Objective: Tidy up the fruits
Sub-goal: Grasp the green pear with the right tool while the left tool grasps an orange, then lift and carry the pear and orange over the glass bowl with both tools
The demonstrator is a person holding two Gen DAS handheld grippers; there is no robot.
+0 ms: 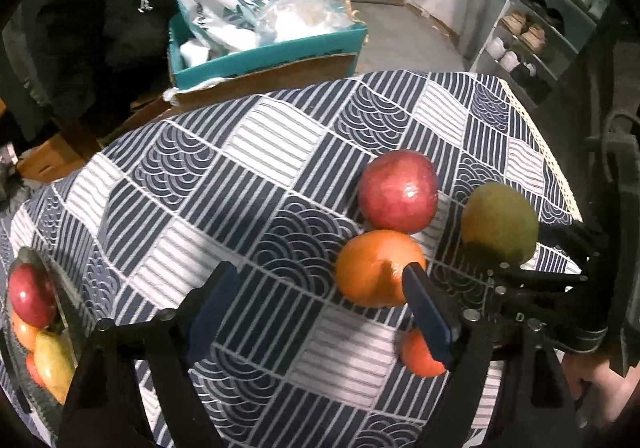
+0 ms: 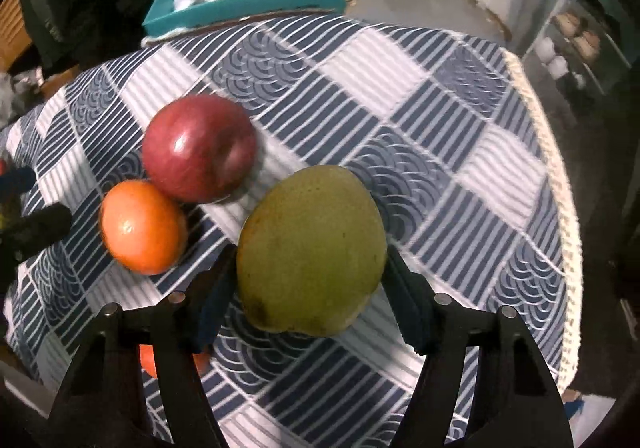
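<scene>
A green mango (image 2: 310, 248) sits between the pads of my right gripper (image 2: 308, 288), which is shut on it and holds it above the patterned tablecloth; it also shows in the left wrist view (image 1: 498, 222). A red apple (image 1: 398, 190) (image 2: 200, 146) and an orange (image 1: 376, 268) (image 2: 142, 226) lie touching on the cloth. A smaller orange fruit (image 1: 420, 360) (image 2: 148, 360) lies near me, partly hidden by fingers. My left gripper (image 1: 316, 308) is open and empty, left of the orange. A tray (image 1: 60, 288) at far left holds an apple and other fruit.
The blue and white patterned tablecloth (image 1: 248, 176) covers the table, with its fringed edge (image 2: 560, 184) on the right. A teal box (image 1: 272, 56) with white bags stands beyond the far edge. A shoe rack (image 1: 532, 32) stands at the back right.
</scene>
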